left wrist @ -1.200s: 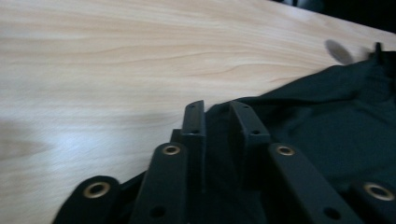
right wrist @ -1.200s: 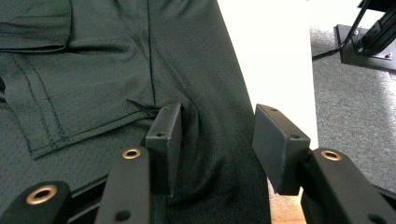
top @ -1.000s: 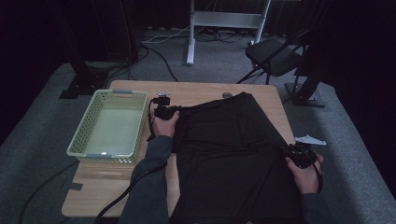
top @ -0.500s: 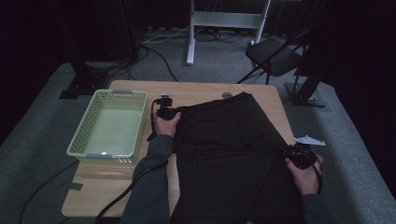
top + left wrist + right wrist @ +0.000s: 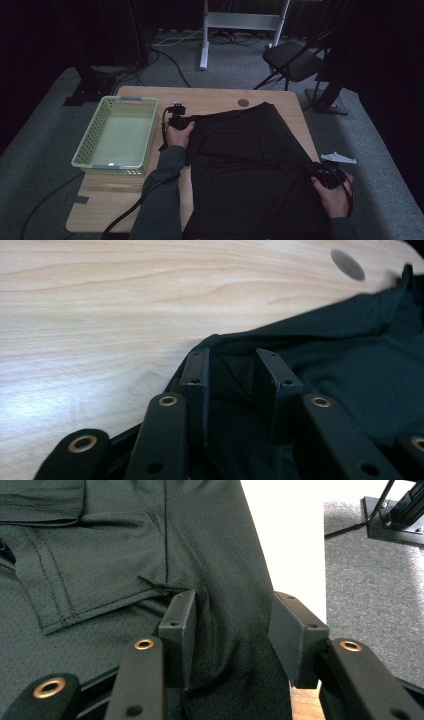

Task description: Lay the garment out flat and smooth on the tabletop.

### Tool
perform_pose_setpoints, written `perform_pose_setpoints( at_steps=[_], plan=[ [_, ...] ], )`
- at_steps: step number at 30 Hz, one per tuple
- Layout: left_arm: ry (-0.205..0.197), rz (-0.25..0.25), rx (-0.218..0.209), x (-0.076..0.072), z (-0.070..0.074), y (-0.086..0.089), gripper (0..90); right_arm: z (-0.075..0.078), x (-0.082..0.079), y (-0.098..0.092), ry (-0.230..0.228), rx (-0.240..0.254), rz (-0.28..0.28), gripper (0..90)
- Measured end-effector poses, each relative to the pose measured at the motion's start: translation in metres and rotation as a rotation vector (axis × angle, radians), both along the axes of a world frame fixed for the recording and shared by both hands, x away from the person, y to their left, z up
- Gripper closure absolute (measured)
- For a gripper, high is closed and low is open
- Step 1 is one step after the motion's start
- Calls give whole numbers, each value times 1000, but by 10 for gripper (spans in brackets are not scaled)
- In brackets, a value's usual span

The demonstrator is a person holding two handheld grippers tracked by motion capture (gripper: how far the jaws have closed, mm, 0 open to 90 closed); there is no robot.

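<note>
A black garment (image 5: pixel 250 165) lies spread over the right half of the wooden table (image 5: pixel 215 97). My left gripper (image 5: pixel 179 120) rests at its far left corner. In the left gripper view the jaws (image 5: pixel 235 372) stand apart, with a low fold of the dark cloth (image 5: pixel 350 340) between them and not pinched. My right gripper (image 5: pixel 324 172) sits at the garment's right edge, near the table's side. In the right gripper view its jaws (image 5: pixel 232 625) are wide and straddle the cloth's edge (image 5: pixel 100 555), where a stitched hem shows.
A pale green mesh basket (image 5: pixel 90 150) stands empty on the table's left side. A round cable hole (image 5: pixel 243 102) is near the far edge. Behind the table are a folding chair (image 5: pixel 295 60), stand legs and cables on grey carpet.
</note>
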State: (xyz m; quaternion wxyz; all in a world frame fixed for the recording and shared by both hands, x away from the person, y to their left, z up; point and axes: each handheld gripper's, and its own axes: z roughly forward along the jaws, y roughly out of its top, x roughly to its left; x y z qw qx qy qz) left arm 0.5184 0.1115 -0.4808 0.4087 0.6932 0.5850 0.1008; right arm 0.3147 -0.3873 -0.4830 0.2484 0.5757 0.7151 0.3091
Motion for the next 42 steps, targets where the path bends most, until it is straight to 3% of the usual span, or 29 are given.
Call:
perform_pose_setpoints(
  at_steps=[7,16,20,25,33,36,39,42],
  plan=[
    [2,56,-5,4,0,13,693,0,0,-1,-2,1,3,541],
    [-8,41,-1,-3,6,9,636,0,0,-1,-3,0,-2,540],
    [-38,10,-8,-19,16,8,616,-1,0,-1,-6,2,-7,535],
    [-61,0,-22,-45,19,10,596,-1,0,0,-8,1,-12,533],
    [-53,-11,-29,-89,9,18,570,0,3,2,-3,-4,-19,528],
    [-41,-7,-7,-103,5,19,566,0,4,2,-4,-3,-21,525],
    [-29,-14,45,-107,2,19,568,0,6,2,-1,-3,-23,524],
    [-37,7,50,-102,0,22,588,0,7,2,0,-4,-25,521]
  ],
)
